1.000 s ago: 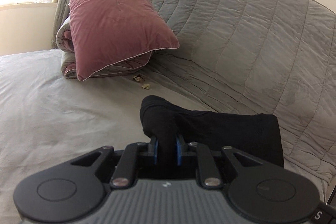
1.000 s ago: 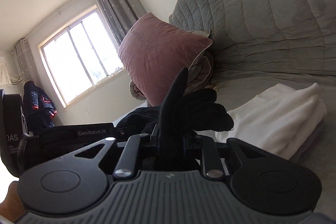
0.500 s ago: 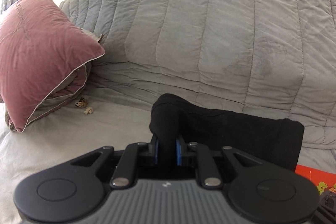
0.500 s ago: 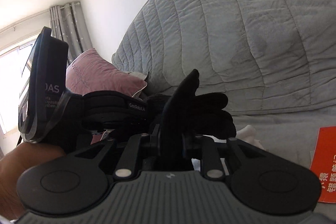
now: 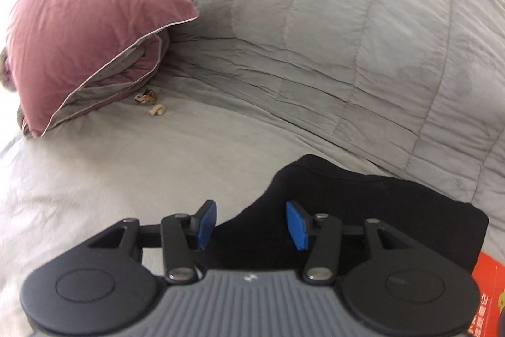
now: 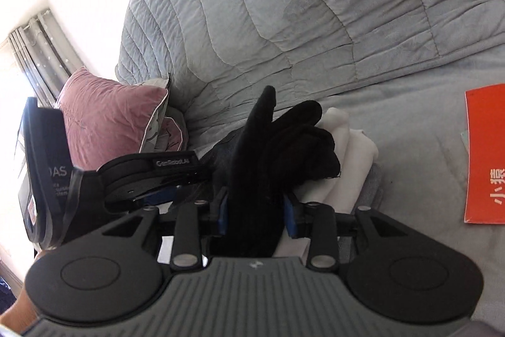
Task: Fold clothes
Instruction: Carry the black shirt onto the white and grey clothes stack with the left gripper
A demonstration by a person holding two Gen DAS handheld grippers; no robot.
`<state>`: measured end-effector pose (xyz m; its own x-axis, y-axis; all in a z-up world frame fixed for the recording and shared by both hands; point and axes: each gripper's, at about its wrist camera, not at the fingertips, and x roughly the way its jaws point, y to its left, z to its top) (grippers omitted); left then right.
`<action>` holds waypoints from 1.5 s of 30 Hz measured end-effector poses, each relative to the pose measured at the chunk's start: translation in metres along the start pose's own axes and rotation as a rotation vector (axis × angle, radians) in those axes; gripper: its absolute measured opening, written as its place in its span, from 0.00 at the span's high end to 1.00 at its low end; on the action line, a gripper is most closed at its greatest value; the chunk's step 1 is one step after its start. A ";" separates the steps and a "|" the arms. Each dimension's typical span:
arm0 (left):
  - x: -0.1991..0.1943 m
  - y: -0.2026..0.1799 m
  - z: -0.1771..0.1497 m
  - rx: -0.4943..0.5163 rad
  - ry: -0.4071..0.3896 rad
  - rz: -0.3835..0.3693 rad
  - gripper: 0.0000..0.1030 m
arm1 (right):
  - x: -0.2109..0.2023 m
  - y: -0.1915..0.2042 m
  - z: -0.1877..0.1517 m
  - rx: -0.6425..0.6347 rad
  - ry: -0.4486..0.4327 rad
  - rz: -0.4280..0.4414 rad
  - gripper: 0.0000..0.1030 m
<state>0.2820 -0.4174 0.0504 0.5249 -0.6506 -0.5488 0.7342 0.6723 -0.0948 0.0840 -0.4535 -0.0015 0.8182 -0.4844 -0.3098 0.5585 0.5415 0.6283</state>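
The black garment [image 5: 363, 210] lies on the bed [image 5: 126, 172] directly ahead of the left gripper [image 5: 251, 225], whose blue pads stand spread with cloth between them but not clamped. In the right view, the right gripper [image 6: 255, 207] has its jaws partly parted around a bunched black fold; whether they pinch it cannot be told. The cloth looks soft, light and limp, so it should sag; an edge or corner offers the best hold. Just beyond sits a white folded garment [image 6: 344, 160]. No containers are visible.
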 end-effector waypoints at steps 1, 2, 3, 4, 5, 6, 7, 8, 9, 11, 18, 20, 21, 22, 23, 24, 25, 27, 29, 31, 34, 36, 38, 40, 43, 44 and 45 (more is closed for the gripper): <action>-0.003 0.006 -0.001 -0.045 -0.012 0.023 0.52 | -0.002 -0.001 0.001 0.017 -0.001 0.005 0.63; -0.008 0.010 -0.002 -0.078 -0.032 0.023 0.52 | -0.004 -0.001 0.002 0.031 -0.002 0.010 0.63; -0.013 0.014 -0.002 -0.112 -0.052 0.023 0.53 | -0.005 -0.001 0.005 0.029 -0.004 0.020 0.63; -0.018 0.017 -0.003 -0.145 -0.072 0.023 0.53 | -0.005 -0.001 0.008 0.029 -0.006 0.030 0.62; -0.021 0.017 -0.005 -0.161 -0.086 -0.003 0.53 | -0.004 -0.003 0.012 0.044 0.000 0.047 0.57; -0.024 0.017 -0.006 -0.177 -0.100 -0.029 0.52 | -0.001 -0.009 0.017 0.078 0.012 0.065 0.50; -0.024 0.013 -0.008 -0.176 -0.099 -0.046 0.52 | 0.003 -0.014 0.021 0.114 0.024 0.082 0.48; -0.025 0.010 -0.011 -0.175 -0.099 -0.062 0.52 | 0.005 -0.021 0.025 0.154 0.034 0.092 0.45; -0.024 0.003 -0.014 -0.152 -0.090 -0.060 0.52 | 0.007 -0.027 0.028 0.192 0.043 0.102 0.42; -0.022 -0.009 -0.021 -0.103 -0.076 -0.048 0.52 | 0.012 -0.038 0.034 0.248 0.053 0.118 0.39; -0.021 -0.025 -0.041 0.010 -0.059 0.011 0.51 | 0.034 -0.070 0.059 0.358 0.070 0.222 0.35; -0.022 -0.025 -0.044 0.023 -0.059 0.018 0.50 | 0.025 -0.074 0.069 0.340 -0.008 0.219 0.35; -0.022 -0.026 -0.045 0.030 -0.059 0.021 0.50 | 0.019 -0.074 0.074 0.318 -0.053 0.209 0.35; -0.022 -0.026 -0.046 0.037 -0.059 0.025 0.49 | 0.013 -0.074 0.079 0.292 -0.097 0.197 0.35; -0.023 -0.026 -0.048 0.044 -0.059 0.029 0.48 | 0.008 -0.071 0.084 0.241 -0.132 0.177 0.35; -0.025 -0.027 -0.045 0.057 -0.068 0.034 0.48 | 0.004 -0.067 0.090 0.190 -0.164 0.159 0.35; -0.027 -0.027 -0.042 0.059 -0.084 0.040 0.47 | 0.002 -0.062 0.093 0.140 -0.179 0.144 0.35; -0.032 -0.024 -0.039 0.043 -0.126 0.055 0.47 | -0.001 -0.051 0.096 0.029 -0.213 0.130 0.35; -0.033 -0.021 -0.035 0.019 -0.159 0.064 0.48 | -0.002 -0.034 0.090 -0.113 -0.224 0.143 0.51; -0.032 -0.020 -0.033 -0.003 -0.180 0.072 0.49 | -0.003 -0.017 0.084 -0.254 -0.233 0.155 0.59; -0.023 -0.020 -0.033 -0.043 -0.169 0.064 0.52 | 0.006 0.004 0.067 -0.457 -0.198 0.172 0.60; -0.014 -0.019 -0.039 -0.070 -0.151 0.053 0.52 | 0.020 0.003 0.059 -0.487 -0.131 0.112 0.60; -0.006 -0.018 -0.046 -0.097 -0.132 0.041 0.52 | 0.037 -0.004 0.053 -0.472 -0.036 0.033 0.60; 0.002 -0.017 -0.052 -0.124 -0.114 0.030 0.50 | 0.054 -0.016 0.043 -0.465 0.055 -0.056 0.61; 0.007 -0.016 -0.052 -0.180 -0.102 0.033 0.47 | 0.055 -0.021 0.034 -0.518 0.035 -0.084 0.61; 0.007 -0.016 -0.050 -0.199 -0.101 0.039 0.47 | 0.053 -0.022 0.036 -0.506 0.030 -0.076 0.61; 0.001 -0.018 -0.049 -0.202 -0.116 0.042 0.48 | 0.047 -0.024 0.038 -0.468 0.015 -0.053 0.61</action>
<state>0.2485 -0.4130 0.0104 0.6079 -0.6486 -0.4580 0.6154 0.7493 -0.2444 0.1042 -0.5158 -0.0040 0.7871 -0.5111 -0.3454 0.5980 0.7697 0.2237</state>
